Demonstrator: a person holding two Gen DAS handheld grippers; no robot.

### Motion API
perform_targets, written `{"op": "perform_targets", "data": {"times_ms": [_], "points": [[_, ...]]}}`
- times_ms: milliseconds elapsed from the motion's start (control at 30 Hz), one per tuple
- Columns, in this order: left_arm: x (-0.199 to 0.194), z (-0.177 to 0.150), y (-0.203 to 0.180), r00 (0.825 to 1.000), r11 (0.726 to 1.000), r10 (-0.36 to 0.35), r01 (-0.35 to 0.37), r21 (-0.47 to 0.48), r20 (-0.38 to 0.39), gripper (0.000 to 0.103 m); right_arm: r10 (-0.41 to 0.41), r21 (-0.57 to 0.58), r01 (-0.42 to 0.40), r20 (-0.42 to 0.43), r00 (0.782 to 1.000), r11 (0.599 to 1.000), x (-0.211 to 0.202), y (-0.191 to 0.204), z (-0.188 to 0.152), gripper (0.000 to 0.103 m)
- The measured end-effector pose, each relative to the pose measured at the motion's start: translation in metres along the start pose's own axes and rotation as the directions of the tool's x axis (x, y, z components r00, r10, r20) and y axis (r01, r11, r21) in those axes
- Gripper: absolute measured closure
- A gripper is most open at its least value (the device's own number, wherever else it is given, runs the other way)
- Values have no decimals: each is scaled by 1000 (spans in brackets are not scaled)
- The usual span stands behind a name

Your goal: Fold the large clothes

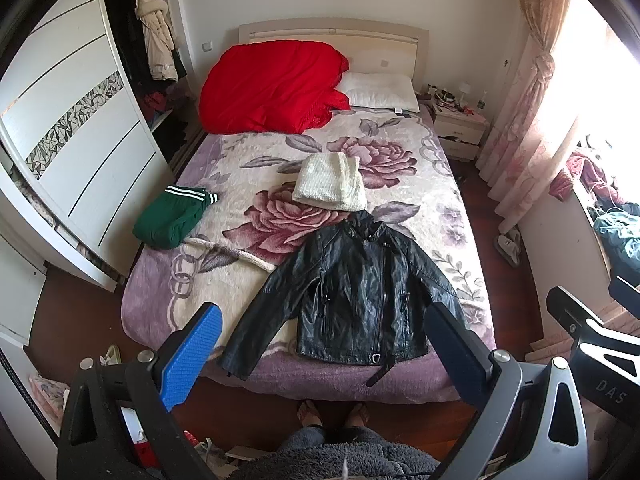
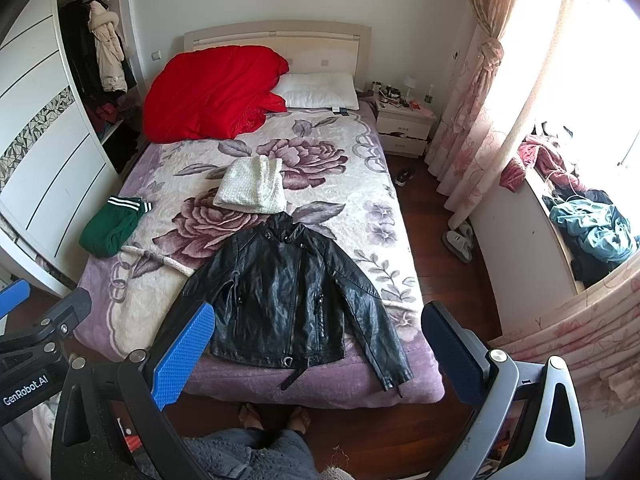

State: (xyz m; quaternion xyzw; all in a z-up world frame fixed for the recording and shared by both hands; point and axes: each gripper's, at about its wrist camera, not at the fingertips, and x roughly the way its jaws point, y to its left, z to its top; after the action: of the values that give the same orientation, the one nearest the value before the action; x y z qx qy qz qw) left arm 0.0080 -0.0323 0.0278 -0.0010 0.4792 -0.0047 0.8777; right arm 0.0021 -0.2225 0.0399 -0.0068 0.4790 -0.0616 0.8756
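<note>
Both claws up in the air above the foot of the bed (image 1: 160,304), nothing in either. Left claw (image 1: 320,348) spread wide, blue pad on one finger, dark pad on the other, empty gap between. Right claw (image 2: 318,346) same: spread wide, holding nothing. Part of the right claw also shows at the right edge of the left wrist view; the left one shows at the left edge of the right wrist view.

Black leather jacket (image 1: 356,292) lies flat, front up, zipped, near the foot edge of the bed, collar pointing to the headboard. Both sleeves spread out and down; one cuff reaches the foot edge, and a belt strap at the hem hangs over the edge. Neither claw touches it.

Just beyond the collar: folded white knit (image 1: 330,182), touching or nearly touching the jacket, cannot tell which. Folded green garment with white stripes (image 1: 172,216) sits near the bed's wardrobe side, well apart from the jacket. Red duvet (image 1: 272,88) bunched at the head, white pillow (image 1: 380,90) beside it.

Person stands at the foot of the bed; feet (image 1: 332,414) in sandals on the wood floor, grey fleece garment at the bottom edge of the view.
</note>
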Motion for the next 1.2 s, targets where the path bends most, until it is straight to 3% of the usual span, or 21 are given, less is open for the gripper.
{"op": "perform_targets", "data": {"times_ms": [267,733,1200], "points": [[-4,3,1,1000,1000,0,0,5,9,0,3,4,-3,3,1000,1000,-13,-13,18,0],[-5,4,4,1000,1000,-3,3,3,19,0,0,2,0,10,1000,1000,-13,-13,14,0],[-4,9,5,999,1000,-12,12,-6,40,0,-2,5,2,22,1000,1000,-20,-20,40,0]]}}
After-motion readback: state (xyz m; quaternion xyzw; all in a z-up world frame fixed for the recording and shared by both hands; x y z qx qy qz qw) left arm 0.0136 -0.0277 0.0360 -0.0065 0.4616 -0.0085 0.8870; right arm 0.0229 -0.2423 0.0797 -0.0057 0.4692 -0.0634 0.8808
